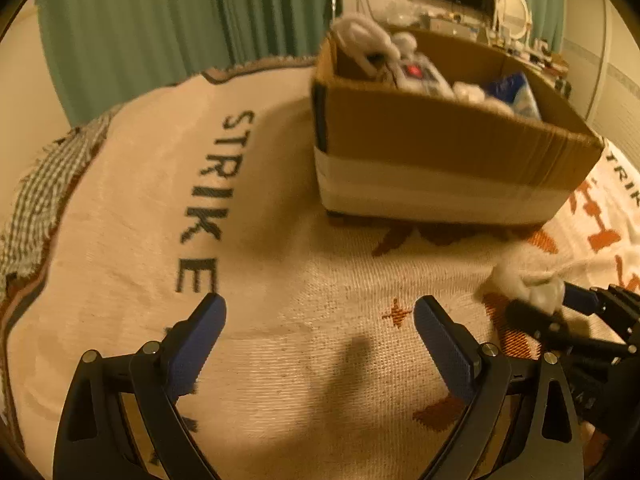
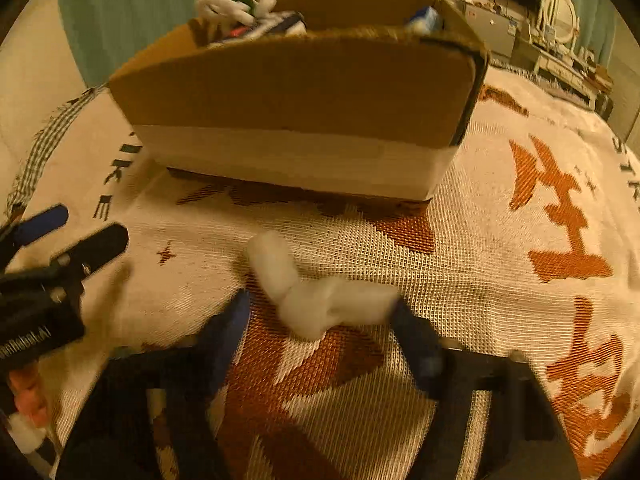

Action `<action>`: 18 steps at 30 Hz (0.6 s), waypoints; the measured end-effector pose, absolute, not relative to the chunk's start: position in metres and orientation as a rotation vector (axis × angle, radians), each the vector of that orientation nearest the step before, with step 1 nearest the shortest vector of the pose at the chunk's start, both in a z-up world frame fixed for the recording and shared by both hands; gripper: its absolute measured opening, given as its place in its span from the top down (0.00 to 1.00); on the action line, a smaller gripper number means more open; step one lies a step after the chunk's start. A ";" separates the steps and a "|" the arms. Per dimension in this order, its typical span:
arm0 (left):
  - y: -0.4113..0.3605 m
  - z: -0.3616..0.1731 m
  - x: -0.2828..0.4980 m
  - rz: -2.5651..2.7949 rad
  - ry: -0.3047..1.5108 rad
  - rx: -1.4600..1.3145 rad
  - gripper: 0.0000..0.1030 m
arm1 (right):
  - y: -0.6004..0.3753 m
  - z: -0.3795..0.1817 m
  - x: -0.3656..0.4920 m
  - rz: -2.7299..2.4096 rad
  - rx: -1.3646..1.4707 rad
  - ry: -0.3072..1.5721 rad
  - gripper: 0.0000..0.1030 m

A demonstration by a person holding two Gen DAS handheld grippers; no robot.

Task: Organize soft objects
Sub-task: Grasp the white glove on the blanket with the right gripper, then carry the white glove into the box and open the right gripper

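A small white fluffy soft thing lies on the cream and orange woven blanket. My right gripper straddles it. The right finger touches the fluff, while the left finger looks slightly apart from it through the blur. The left wrist view shows the same fluff at the right gripper. My left gripper hangs open just above the blanket with nothing between its blue pads, to the left of the fluff. Behind stands an open cardboard box holding white soft toys and a blue pack.
The box stands close in front of both grippers. The blanket bears "STRIKE" lettering, and its checked edge drops off at the left. A green curtain hangs behind, with a dresser and oval mirror at the far right.
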State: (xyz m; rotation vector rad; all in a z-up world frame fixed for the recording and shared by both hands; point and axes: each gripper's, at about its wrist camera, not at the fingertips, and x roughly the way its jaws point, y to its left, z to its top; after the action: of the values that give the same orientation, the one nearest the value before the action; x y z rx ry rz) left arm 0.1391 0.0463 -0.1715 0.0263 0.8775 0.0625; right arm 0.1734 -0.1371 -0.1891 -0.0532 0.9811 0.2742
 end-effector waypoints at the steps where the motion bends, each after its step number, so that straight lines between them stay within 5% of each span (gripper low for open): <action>1: 0.044 -0.175 0.140 0.056 0.886 0.019 0.06 | -0.140 -0.192 0.174 0.273 -0.039 0.982 0.49; 5: 0.041 -0.180 0.140 0.050 0.909 -0.011 0.06 | -0.143 -0.194 0.174 0.275 -0.028 0.964 0.60; 18: 0.035 -0.154 0.107 0.051 0.933 -0.058 0.06 | -0.144 -0.161 0.138 0.327 0.001 0.940 0.64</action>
State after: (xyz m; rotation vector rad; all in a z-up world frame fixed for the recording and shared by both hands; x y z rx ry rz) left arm 0.1071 0.0351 -0.1541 -0.0577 0.9329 0.0506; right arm 0.1382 -0.1438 -0.1611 0.0013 0.9401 0.3274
